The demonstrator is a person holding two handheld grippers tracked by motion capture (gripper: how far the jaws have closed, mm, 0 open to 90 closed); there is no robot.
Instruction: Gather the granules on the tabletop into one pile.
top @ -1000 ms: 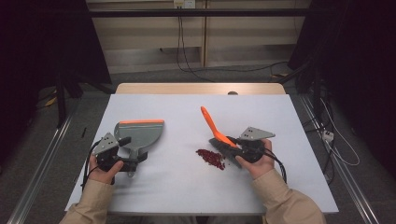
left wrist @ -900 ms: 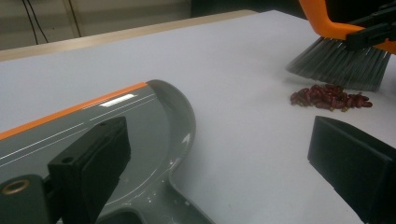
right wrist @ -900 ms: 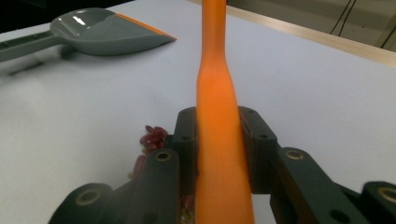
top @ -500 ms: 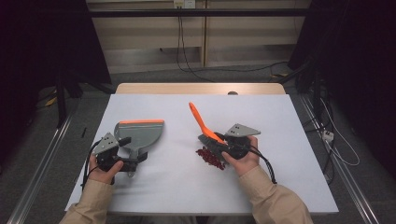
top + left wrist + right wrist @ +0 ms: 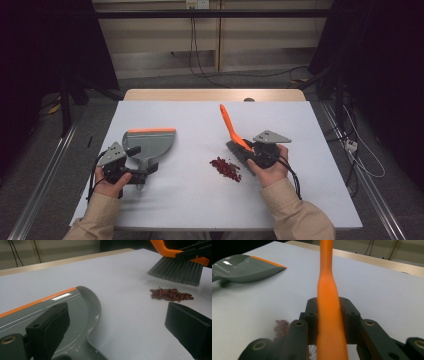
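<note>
Right tool (image 5: 250,154) clamps the light, stiff brush (image 5: 233,131) at its handle base; left tool (image 5: 131,175) gapes beside the dustpan (image 5: 150,142).

One dustpan (image 5: 150,145) lies by the left jaws. One brush (image 5: 235,137) stands between the right jaws. One heap of red beans (image 5: 226,168), too many and too small to count, lies just left of the right jaws.

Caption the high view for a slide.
Right gripper holds orange brush beside red beans; dustpan waits left.
</note>
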